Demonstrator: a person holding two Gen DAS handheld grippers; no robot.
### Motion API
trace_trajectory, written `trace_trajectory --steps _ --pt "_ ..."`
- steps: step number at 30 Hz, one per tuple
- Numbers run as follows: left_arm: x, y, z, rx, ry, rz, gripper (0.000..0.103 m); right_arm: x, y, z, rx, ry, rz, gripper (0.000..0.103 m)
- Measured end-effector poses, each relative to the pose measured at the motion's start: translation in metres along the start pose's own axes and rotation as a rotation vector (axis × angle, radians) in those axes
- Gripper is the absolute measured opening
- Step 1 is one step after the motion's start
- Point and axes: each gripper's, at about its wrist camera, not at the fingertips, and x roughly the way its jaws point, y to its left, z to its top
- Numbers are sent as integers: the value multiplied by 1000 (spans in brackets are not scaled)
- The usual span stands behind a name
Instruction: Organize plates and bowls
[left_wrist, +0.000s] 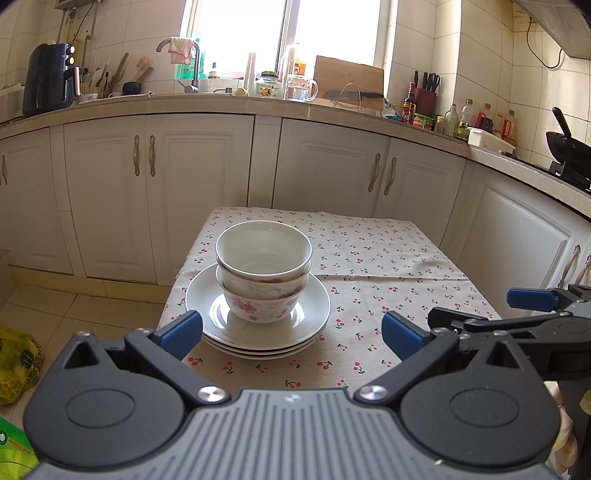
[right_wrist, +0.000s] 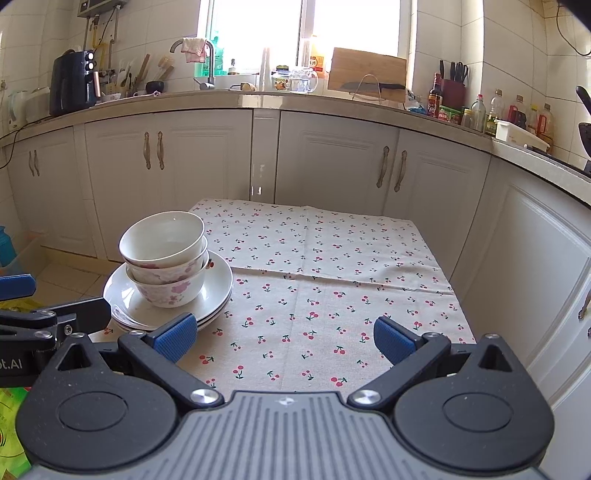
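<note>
While both pairs of blue fingers (left_wrist: 183, 330) stand spread wide and grasp nothing, the left gripper (left_wrist: 291, 334) hovers just short of the stack and the right gripper (right_wrist: 284, 338) over bare cloth. Three nested bowls (left_wrist: 263, 271) sit on the plates (left_wrist: 258, 317) near the table's (left_wrist: 388, 251) left edge. Any sideways nudge would likely tip the tall bowls or slide the plates off that edge.

We see a tiled kitchen, daylight flooding through the window (left_wrist: 280, 33) above a curved counter (left_wrist: 207, 105) with white cabinets (left_wrist: 192, 192) beneath. A cherry-print cloth (right_wrist: 332, 280) covers the desk, which stands on a pale tiled floor (left_wrist: 74, 306).
</note>
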Motion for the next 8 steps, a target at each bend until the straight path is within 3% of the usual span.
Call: trace_trajectory --steps 8 --pt "0 0 0 -1 0 -1 102 0 0 0 0 -2 -4 103"
